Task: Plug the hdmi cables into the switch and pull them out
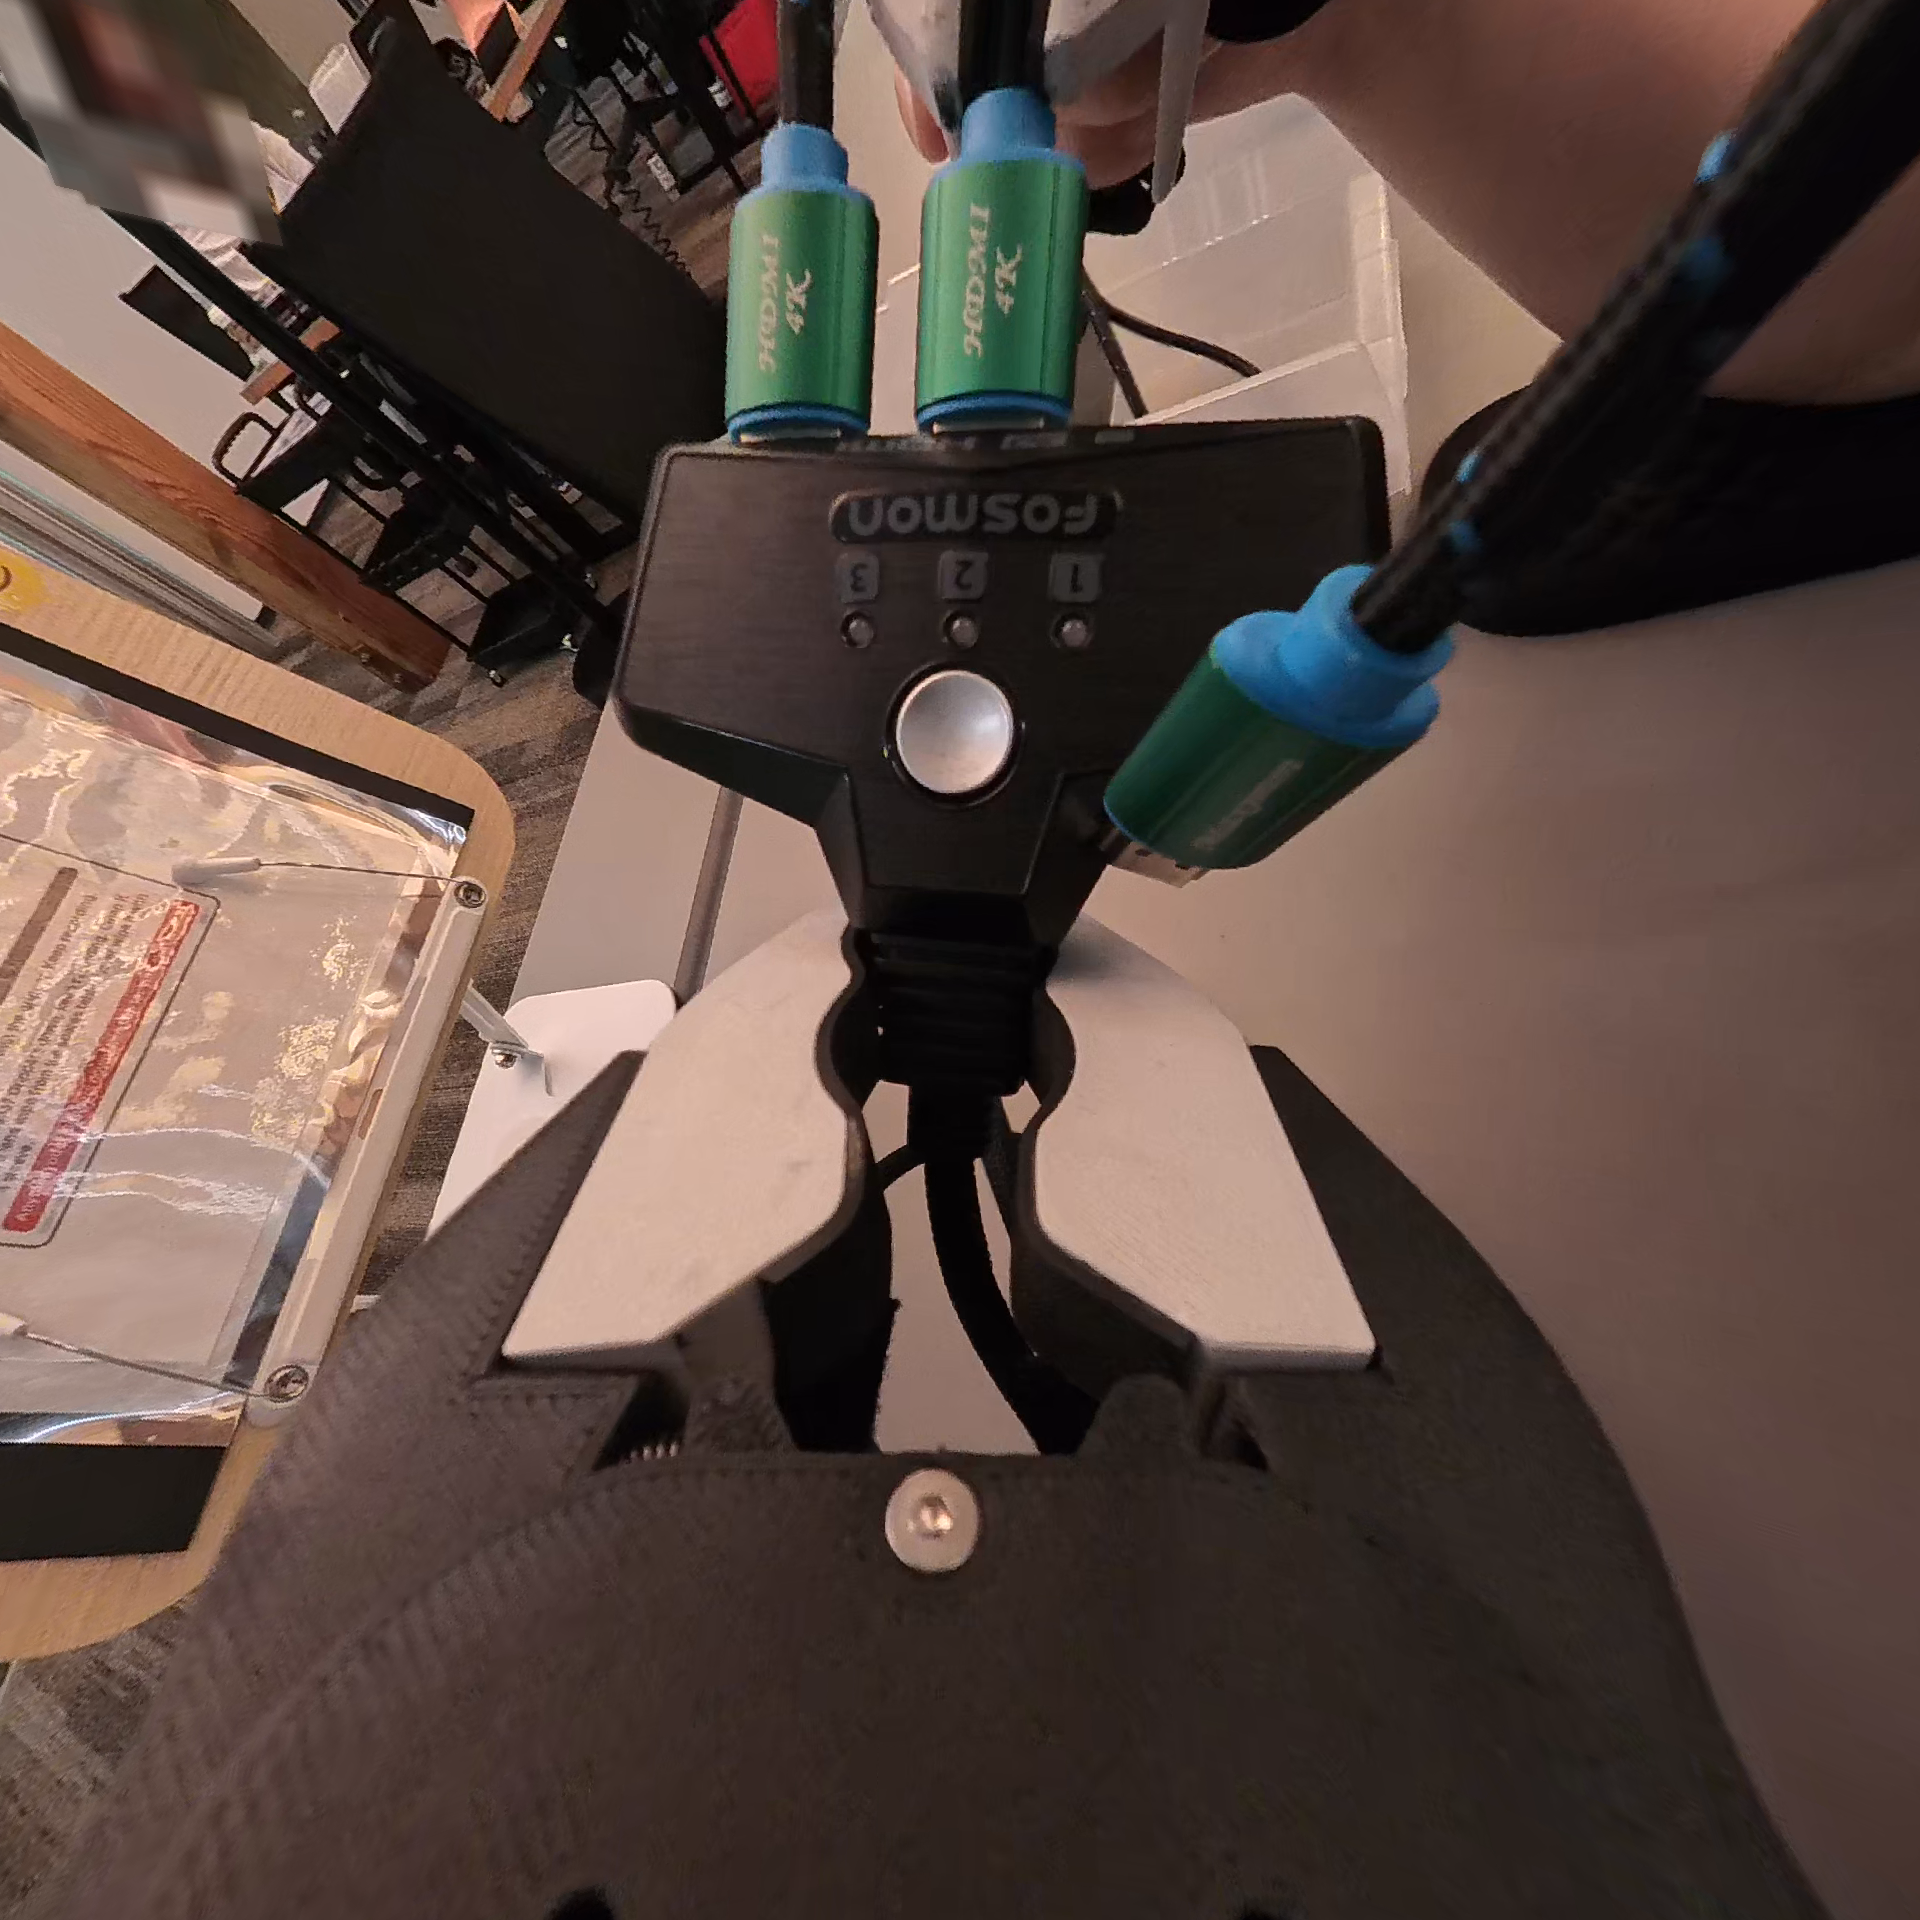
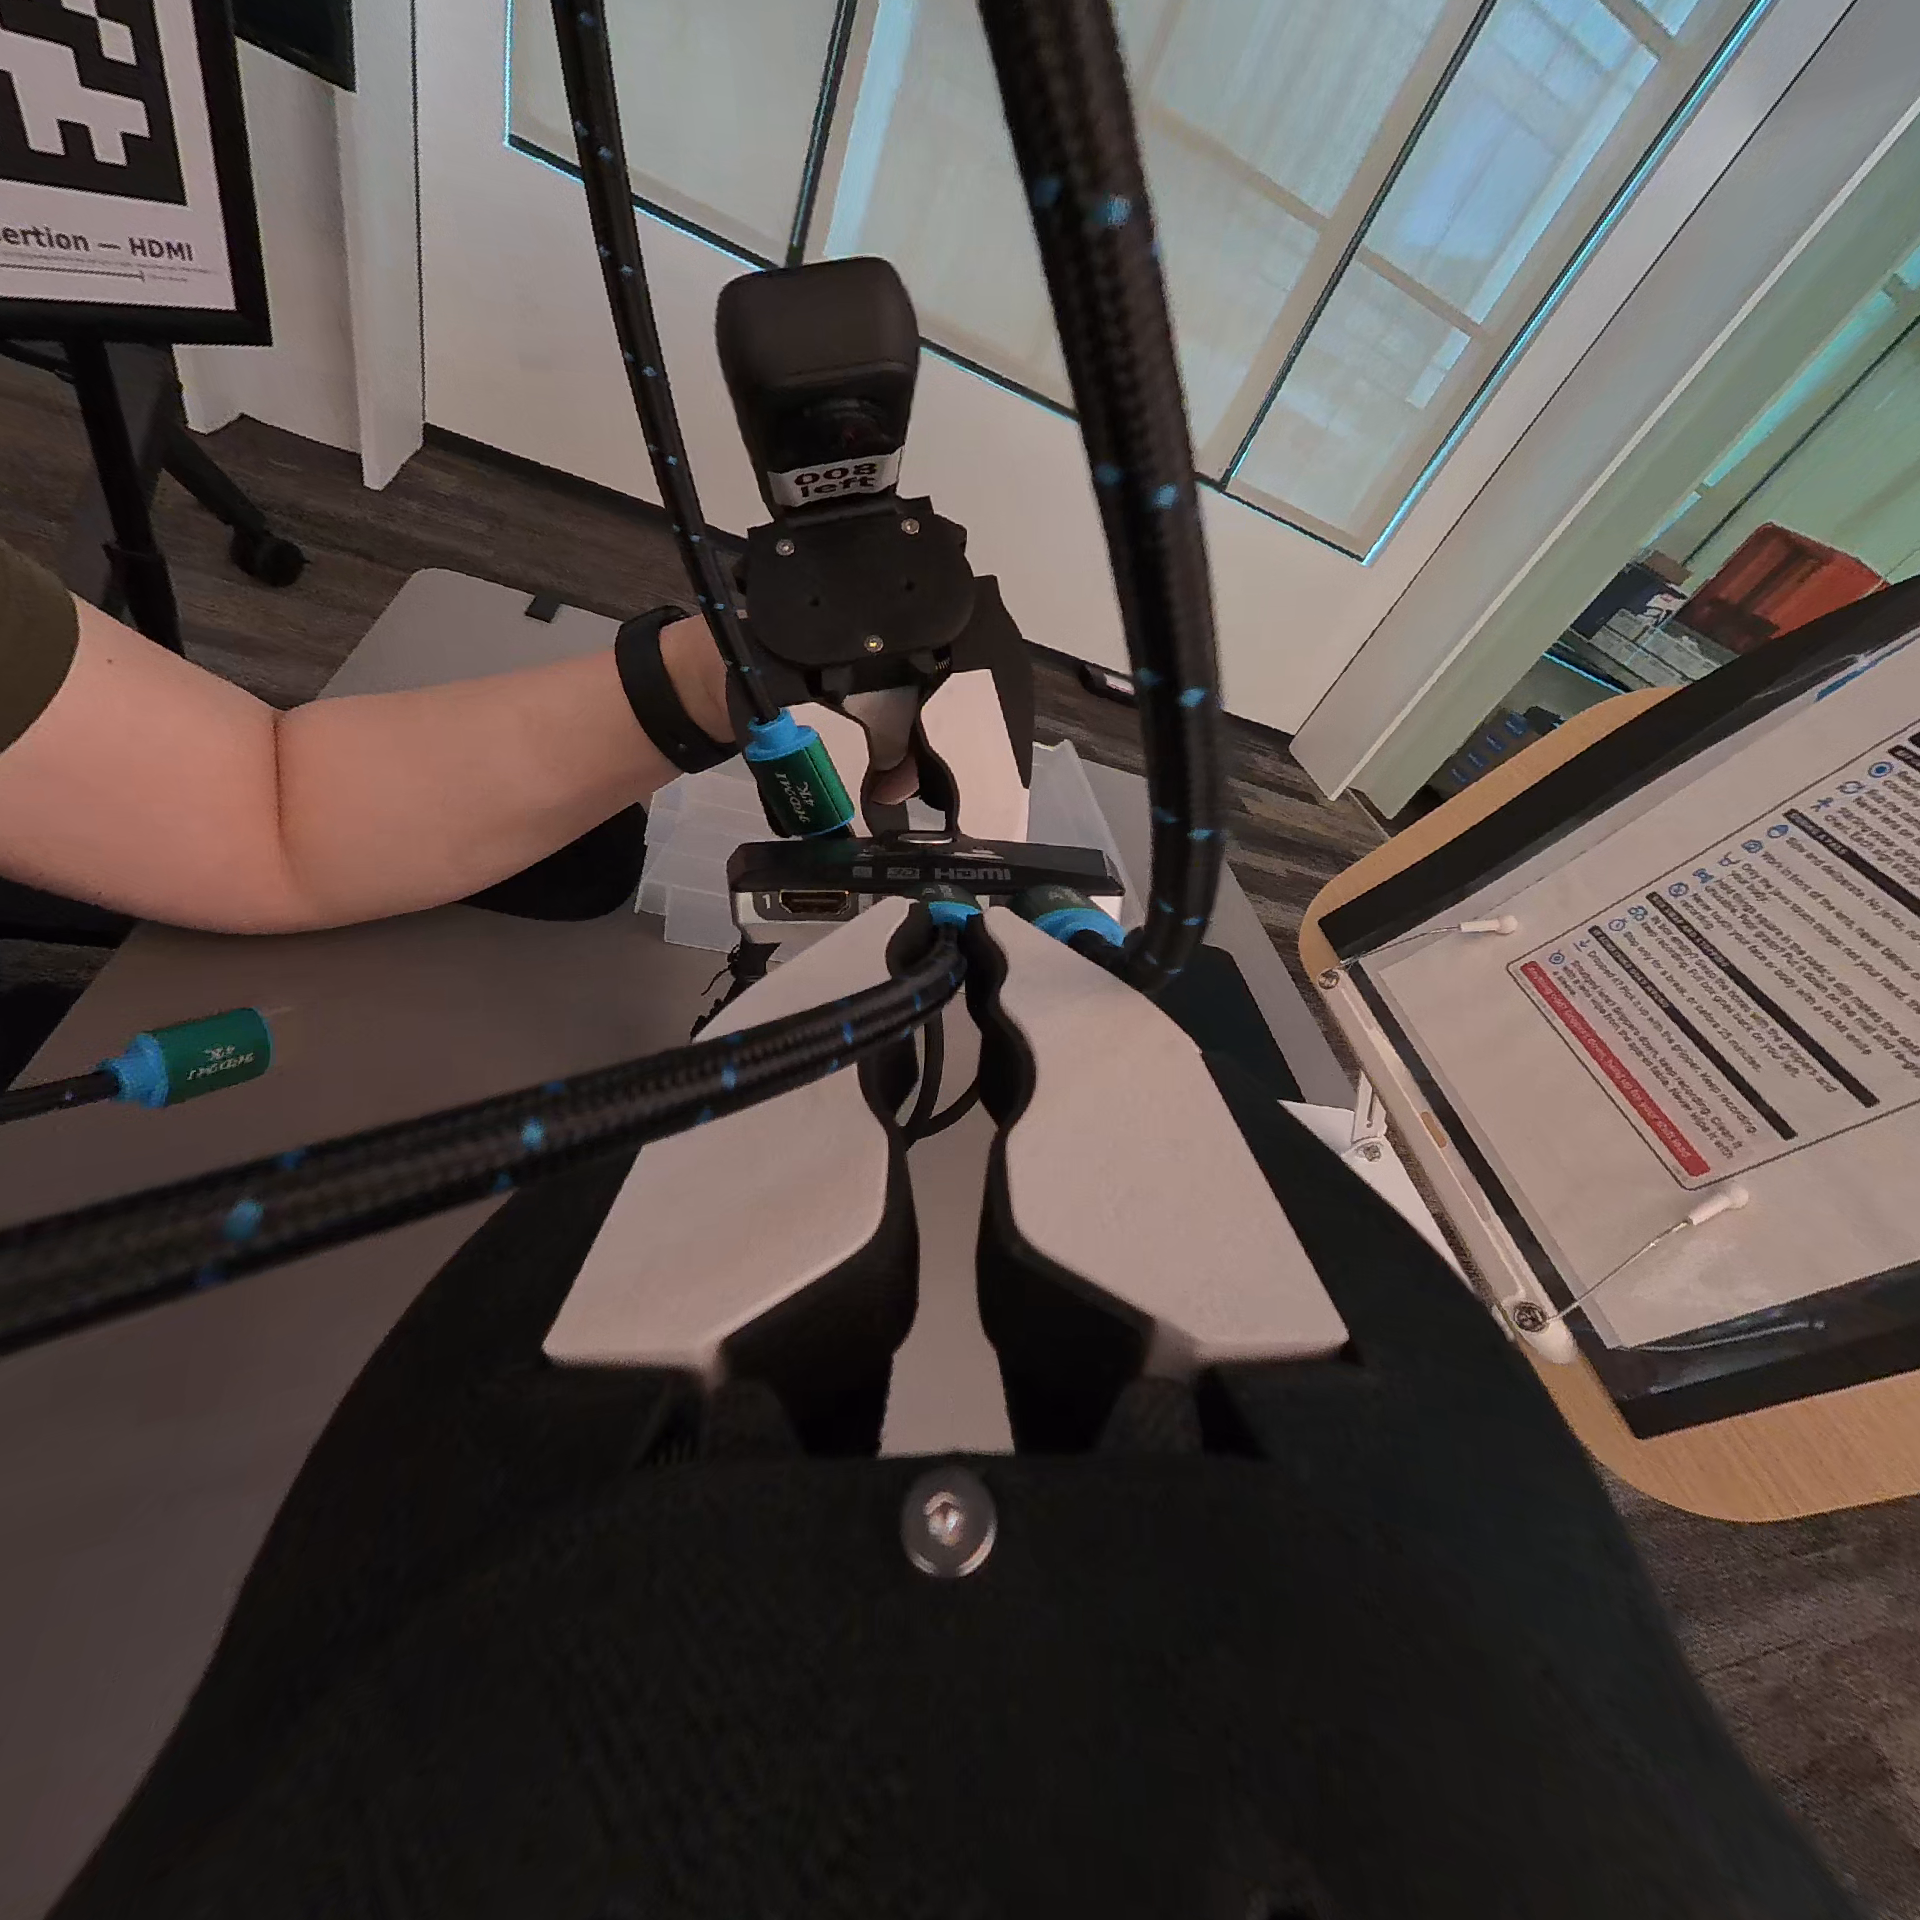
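Observation:
My left gripper [image 1: 943, 997] is shut on the ribbed cable collar of the black HDMI switch [image 1: 987, 623] and holds it above the grey table [image 1: 1558, 1143]. Two green plugs sit in the switch's far edge: one at the left [image 1: 800, 312] and one in the middle [image 1: 995, 301]. My right gripper [image 2: 951, 951] is shut on the blue collar of the middle plug [image 2: 951, 914]. The port beside it [image 2: 805, 904] is empty. A third green plug [image 1: 1247, 774] hangs loose against the switch's right side. Another plug [image 2: 203, 1055] lies on the table.
A framed instruction sheet [image 2: 1662, 1091] on a wooden board stands close beside the table. A clear plastic box [image 1: 1268, 291] lies beyond the switch. Thick braided cables [image 2: 1132, 520] loop overhead. A person's forearm [image 2: 364, 800] reaches in from the left. A sign on a stand [image 2: 114, 166] is behind.

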Demonstrator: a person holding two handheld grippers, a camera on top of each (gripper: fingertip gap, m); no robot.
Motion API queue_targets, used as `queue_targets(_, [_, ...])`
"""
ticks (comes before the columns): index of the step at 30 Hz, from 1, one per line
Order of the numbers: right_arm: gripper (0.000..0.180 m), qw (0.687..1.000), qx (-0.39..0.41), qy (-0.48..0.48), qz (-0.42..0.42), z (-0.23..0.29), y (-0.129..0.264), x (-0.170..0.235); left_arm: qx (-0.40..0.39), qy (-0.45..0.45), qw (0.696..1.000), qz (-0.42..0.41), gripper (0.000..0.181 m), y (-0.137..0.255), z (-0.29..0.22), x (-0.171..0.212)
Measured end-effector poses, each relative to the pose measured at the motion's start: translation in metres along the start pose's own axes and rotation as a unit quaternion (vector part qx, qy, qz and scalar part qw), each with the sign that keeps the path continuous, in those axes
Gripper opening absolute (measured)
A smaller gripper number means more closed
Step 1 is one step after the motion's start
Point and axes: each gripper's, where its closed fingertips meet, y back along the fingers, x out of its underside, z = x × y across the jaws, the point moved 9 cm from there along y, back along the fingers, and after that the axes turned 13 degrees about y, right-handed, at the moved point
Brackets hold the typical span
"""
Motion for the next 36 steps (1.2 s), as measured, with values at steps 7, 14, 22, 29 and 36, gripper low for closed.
queue_targets(7, [0.007, 1.0, 0.001, 0.0, 0.002, 0.001, -0.002, 0.001, -0.04, -0.026, 0.999, 0.003, 0.023, -0.002, -0.001, 0.002])
queue_targets(14, [0.007, 1.0, 0.004, -0.007, 0.001, -0.001, 0.002, 0.001, -0.032, -0.025, 0.999, 0.003, 0.023, -0.01, -0.001, 0.002])
queue_targets(22, [0.007, 1.0, 0.004, 0.005, 0.008, 0.0, 0.0, 0.001, -0.051, -0.043, 0.998, 0.008, 0.023, -0.011, -0.001, 0.003])
queue_targets(29, [0.007, 1.0, 0.001, 0.002, 0.005, 0.0, -0.002, 0.003, -0.05, -0.041, 0.998, 0.022, 0.022, -0.01, -0.001, 0.004])
queue_targets(36, [0.007, 1.0, -0.006, -0.014, -0.003, -0.002, -0.003, 0.005, -0.035, -0.031, 0.999, 0.023, 0.022, -0.008, 0.0, 0.005])
